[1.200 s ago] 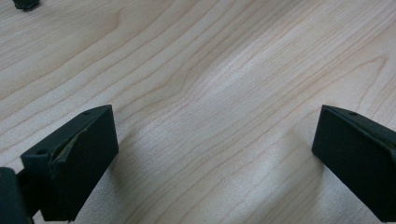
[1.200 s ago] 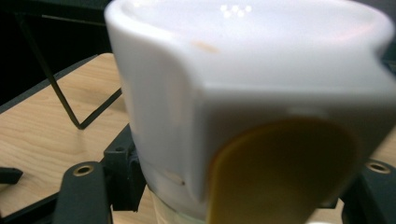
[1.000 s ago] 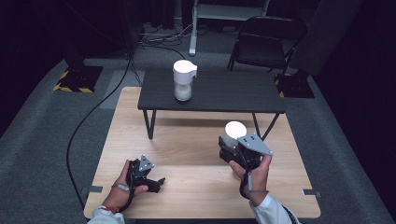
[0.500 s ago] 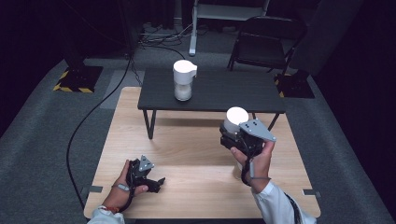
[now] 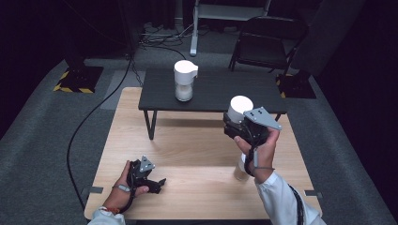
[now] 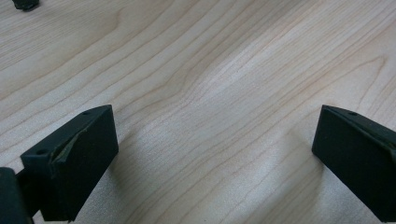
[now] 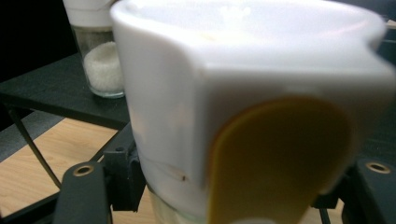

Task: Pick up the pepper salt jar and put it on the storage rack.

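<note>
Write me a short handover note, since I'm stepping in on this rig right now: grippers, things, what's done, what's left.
Right gripper: jaws shut on the white-capped glass dispenser jar, held up above the light wooden table, in front of the low black table.
Left gripper: jaws open, nothing between them, resting on the wooden table.
A matching white-lidded glass jar of white grains stands on the black table.
Done: jar gripped and off the table.
Left: probably setting it on the black table beside the other.

Dark studio-like lab; hazard-taped floor block, trailing cable, folding chair
</note>
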